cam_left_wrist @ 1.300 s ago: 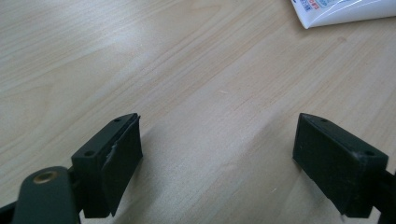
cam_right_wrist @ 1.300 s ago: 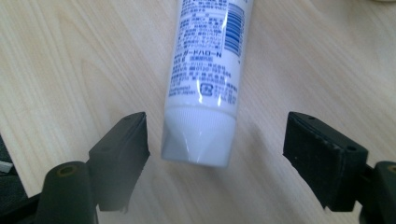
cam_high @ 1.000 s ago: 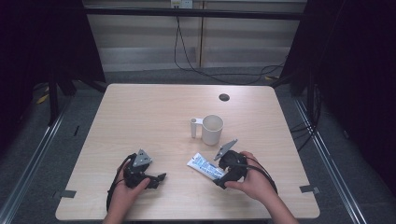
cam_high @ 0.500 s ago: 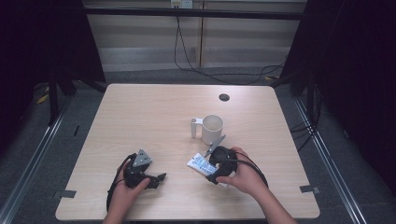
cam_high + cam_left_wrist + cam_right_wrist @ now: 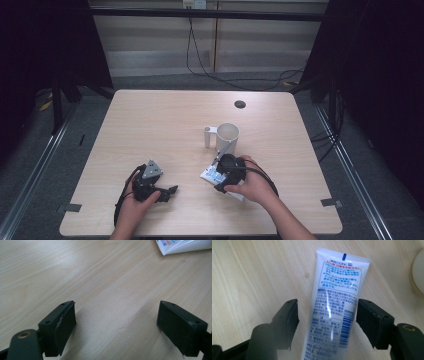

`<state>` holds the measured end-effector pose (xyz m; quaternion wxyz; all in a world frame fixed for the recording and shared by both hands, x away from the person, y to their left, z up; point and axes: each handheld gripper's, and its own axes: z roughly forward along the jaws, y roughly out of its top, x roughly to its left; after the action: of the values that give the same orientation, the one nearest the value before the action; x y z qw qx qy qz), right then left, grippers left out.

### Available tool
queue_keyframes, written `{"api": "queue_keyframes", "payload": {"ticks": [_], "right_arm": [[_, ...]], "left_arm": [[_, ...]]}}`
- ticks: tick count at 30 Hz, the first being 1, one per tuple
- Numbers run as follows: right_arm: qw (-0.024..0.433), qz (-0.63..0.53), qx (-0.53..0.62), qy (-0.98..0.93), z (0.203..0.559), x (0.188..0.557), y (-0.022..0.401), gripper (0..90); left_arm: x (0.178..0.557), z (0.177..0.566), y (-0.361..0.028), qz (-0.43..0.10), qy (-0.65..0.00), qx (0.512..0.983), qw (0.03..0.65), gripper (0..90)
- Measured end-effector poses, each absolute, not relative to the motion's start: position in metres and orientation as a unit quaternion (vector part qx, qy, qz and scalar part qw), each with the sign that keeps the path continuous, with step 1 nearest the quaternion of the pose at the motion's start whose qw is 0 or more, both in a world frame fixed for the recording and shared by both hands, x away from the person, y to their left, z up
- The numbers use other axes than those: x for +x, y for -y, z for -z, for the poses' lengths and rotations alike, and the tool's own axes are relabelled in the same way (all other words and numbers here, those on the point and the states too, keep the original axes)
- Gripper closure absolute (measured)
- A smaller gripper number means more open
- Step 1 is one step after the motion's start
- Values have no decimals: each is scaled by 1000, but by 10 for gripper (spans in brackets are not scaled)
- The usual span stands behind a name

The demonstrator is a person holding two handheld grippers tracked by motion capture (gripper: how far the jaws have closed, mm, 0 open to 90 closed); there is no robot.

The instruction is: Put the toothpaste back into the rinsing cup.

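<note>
White tube [image 5: 335,307], blue print; cream mug [image 5: 227,135]

lab/test rig | bare table [image 5: 150,125]; black curtains [image 5: 45,45]; floor cables [image 5: 200,55]

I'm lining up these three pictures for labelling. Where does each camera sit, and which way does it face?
High view: above the person's side, looking forward and down on the table; forearms, left gripper, right gripper, mug.
Left gripper view: rides that gripper, looks along its open jaws at bare wood; tube's end at top.
Right gripper view: looks down along its jaws, just closing, with the toothpaste tube between them.
Shared: the tube appears in all three.
</note>
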<state>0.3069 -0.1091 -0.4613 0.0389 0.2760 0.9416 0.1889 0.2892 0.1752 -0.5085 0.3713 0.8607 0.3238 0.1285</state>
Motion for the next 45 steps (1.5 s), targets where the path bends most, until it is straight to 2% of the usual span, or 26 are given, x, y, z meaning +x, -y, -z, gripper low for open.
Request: {"api": "queue_keyframes", "payload": {"ticks": [7,21,27,31,45], "right_arm": [[48,-183,288,-939,465,310,107,416],[51,-160,297,-940,465,315,98,444],[52,-167,301,-938,460,313,101,634],[54,-182,295,-936,458,311,104,687],[39,-219,309,-925,448,307,121,708]], "left_arm": [[289,508,-175,-128,-324,861,371,153],[289,508,-175,-128,-324,861,371,153],[289,508,-175,-129,-324,861,371,153],[289,508,-175,-129,-323,861,371,153],[289,508,-175,-129,-323,861,371,153]]}}
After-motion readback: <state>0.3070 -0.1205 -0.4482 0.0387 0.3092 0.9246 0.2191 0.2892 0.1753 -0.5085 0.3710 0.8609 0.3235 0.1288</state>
